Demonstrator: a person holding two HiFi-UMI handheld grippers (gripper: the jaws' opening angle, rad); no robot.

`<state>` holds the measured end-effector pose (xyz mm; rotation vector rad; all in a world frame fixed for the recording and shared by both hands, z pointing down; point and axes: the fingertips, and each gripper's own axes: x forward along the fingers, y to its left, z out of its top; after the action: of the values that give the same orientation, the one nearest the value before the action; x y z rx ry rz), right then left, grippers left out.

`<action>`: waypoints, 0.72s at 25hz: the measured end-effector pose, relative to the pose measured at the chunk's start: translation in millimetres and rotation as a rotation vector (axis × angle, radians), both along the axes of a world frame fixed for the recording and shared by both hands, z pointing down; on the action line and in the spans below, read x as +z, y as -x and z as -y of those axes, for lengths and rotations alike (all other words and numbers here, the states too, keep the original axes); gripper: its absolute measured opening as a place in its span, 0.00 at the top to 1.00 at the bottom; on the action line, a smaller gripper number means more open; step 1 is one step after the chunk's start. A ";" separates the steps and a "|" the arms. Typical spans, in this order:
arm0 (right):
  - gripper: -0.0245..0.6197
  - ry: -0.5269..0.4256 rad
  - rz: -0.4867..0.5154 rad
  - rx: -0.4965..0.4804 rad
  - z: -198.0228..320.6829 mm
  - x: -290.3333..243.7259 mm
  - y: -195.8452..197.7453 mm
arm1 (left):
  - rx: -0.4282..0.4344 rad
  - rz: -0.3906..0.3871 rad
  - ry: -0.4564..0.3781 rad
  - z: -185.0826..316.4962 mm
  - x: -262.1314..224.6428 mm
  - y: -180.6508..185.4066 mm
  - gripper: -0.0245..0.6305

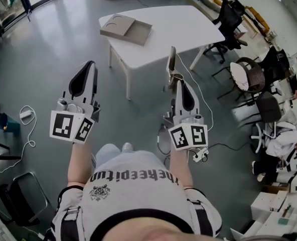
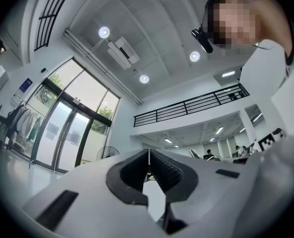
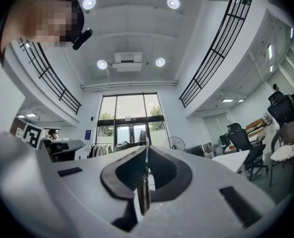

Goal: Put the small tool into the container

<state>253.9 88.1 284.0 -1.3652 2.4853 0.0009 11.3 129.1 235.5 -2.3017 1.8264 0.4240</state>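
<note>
- The right gripper (image 1: pixel 180 83) sits at centre right of the head view, its jaws closed narrow on the small tool (image 1: pixel 172 64) – a thin flat strip that sticks up past the jaw tips toward the top of the frame.
- In the right gripper view, the right gripper (image 3: pixel 147 150) shows the small tool (image 3: pixel 145 192) edge-on, pinched between the two dark pads.
- The left gripper (image 1: pixel 91 64) is at centre left of the head view, level with the right one and well apart from it.
- In the left gripper view, the left gripper (image 2: pixel 148 155) has its jaw tips meeting, with nothing between them.
- The container (image 1: pixel 126 29) – a shallow cardboard box – lies at upper centre of the head view, on the left end of a white table (image 1: pixel 188 29), well above both grippers in the frame.
- Grey floor (image 1: pixel 48 44) fills the left half of the head view.
- Office chairs (image 1: pixel 229 16) stand at the upper right.
</note>
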 end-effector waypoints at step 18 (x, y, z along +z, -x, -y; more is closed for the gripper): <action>0.95 0.054 -0.023 0.090 138.1 16.2 115.5 | 0.065 -0.030 0.053 157.0 21.9 127.1 0.94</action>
<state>138.4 -50.0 300.2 -1.5065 2.4570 -0.0315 -115.8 -27.9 257.4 -2.4082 1.8008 0.4268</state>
